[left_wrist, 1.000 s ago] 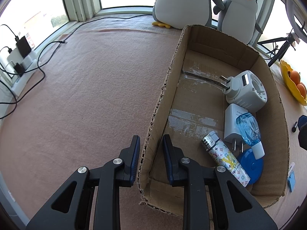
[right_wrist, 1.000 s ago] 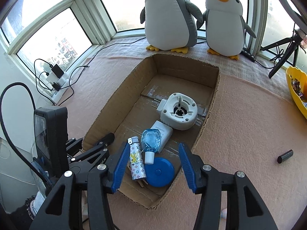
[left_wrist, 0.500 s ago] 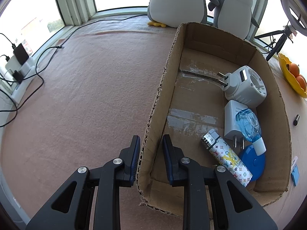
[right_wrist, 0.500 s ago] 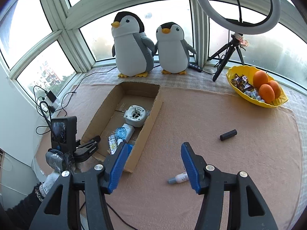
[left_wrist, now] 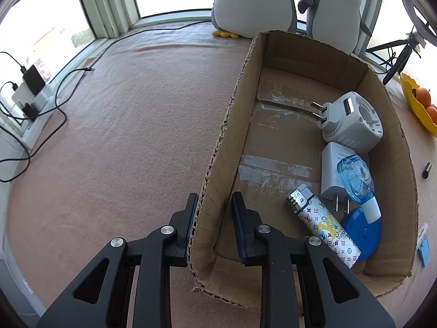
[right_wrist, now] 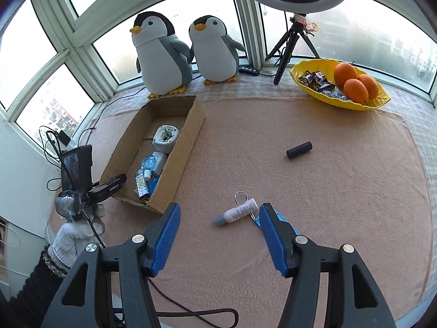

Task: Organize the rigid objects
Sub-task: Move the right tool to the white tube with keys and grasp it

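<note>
A cardboard box (left_wrist: pixel 218 147) (right_wrist: pixel 188 142) lies on the pink cloth. It holds a white adapter (left_wrist: pixel 352 120), a white charger (left_wrist: pixel 331 169), a blue spray bottle (left_wrist: pixel 357 183), a patterned lighter (left_wrist: pixel 322 221) and a blue disc (left_wrist: pixel 363 232). My left gripper (left_wrist: pixel 214 205) is shut on the box's left wall near its front corner. My right gripper (right_wrist: pixel 218 218) is open and empty above the cloth. A small pink bottle with a key ring (right_wrist: pixel 237 210) lies between its fingers, a blue item (right_wrist: pixel 284 218) beside it. A black cylinder (right_wrist: pixel 299 149) lies farther off.
Two plush penguins (right_wrist: pixel 161 54) stand by the window behind the box. A yellow fruit bowl (right_wrist: pixel 341 87) and a ring-light tripod (right_wrist: pixel 289 46) stand at the back right. Cables and chargers (left_wrist: pixel 30 93) lie at the left edge.
My right gripper has pulled back and up from over the box to above the open cloth. The left gripper keeps its hold on the box wall, and the box has barely shifted.
</note>
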`<state>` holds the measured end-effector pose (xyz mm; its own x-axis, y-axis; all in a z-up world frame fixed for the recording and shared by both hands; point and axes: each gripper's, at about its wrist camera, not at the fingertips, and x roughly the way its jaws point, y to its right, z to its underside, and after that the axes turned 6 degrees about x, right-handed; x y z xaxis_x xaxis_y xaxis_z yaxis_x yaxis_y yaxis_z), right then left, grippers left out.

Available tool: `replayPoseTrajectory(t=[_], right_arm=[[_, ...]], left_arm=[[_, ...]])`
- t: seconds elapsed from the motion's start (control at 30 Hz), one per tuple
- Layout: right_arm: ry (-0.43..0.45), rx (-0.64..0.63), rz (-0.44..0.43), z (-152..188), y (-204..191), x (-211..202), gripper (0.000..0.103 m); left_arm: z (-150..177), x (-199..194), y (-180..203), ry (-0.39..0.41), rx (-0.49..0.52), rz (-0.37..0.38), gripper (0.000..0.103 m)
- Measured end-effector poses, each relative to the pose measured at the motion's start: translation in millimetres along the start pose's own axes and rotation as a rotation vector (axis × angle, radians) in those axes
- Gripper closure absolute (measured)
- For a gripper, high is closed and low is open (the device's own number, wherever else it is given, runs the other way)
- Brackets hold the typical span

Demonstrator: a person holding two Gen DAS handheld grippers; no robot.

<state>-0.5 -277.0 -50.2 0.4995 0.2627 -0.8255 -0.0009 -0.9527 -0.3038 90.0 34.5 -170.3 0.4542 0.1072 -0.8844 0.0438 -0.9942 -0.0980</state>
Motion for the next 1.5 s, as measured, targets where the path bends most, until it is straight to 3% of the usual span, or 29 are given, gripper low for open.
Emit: replayPoseTrajectory(t=[0.27, 0.53, 0.87, 1.2, 1.5], right_arm=[[-0.057, 0.146, -0.003, 12, 9, 34, 0.047], [-0.103, 0.349, 0.009, 19, 18, 76, 0.049], [-0.163, 0.464, 0.012, 19, 31, 117, 0.059], [-0.203, 0.492, 0.044, 11, 43, 144, 0.064], [-0.231, 0.338, 0.119, 3, 30, 151, 0.076]], left_arm=[[-1, -1, 4, 0.004, 0.076, -0.008, 0.080], [-5, 3, -5, -0.015, 0.102, 0.065, 0.080], [-8, 5, -8, -0.010, 0.140, 0.093, 0.080], [-6, 5, -7, -0.002, 0.140, 0.089, 0.080], [-5, 3, -8, 0.001, 0.127, 0.093, 0.080]])
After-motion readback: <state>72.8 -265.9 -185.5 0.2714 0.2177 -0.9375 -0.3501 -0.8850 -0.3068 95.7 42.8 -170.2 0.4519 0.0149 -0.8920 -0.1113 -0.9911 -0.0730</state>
